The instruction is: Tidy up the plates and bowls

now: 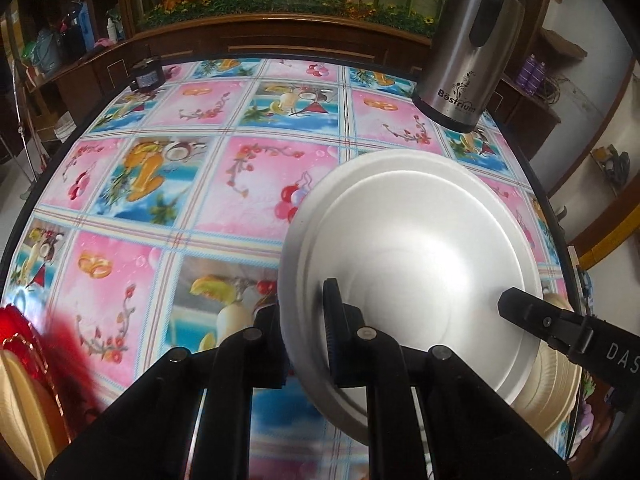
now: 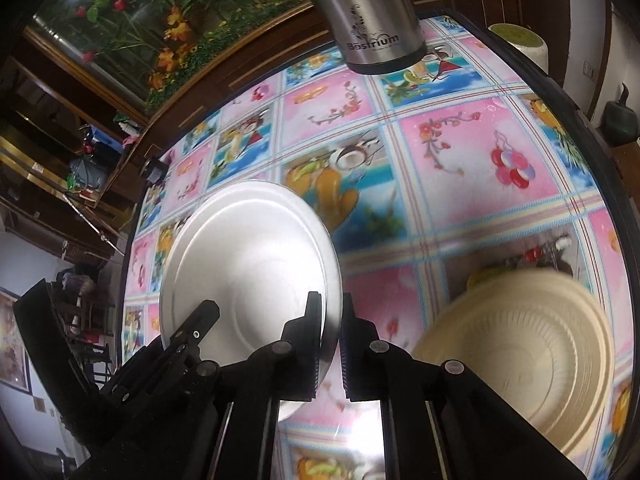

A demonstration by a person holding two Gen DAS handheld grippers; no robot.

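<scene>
A silver metal plate is held tilted above the table between both grippers. My left gripper is shut on its left rim. My right gripper is shut on the opposite rim of the metal plate. The right gripper's finger also shows in the left wrist view, and the left gripper's finger shows in the right wrist view. A stack of cream plates lies on the table right of the right gripper; it also shows under the metal plate.
A steel thermos jug stands at the table's far side, also seen in the right wrist view. A red-rimmed dish with a cream plate sits at the near left. The flowered tablecloth covers the table. A small dark object sits at the far left edge.
</scene>
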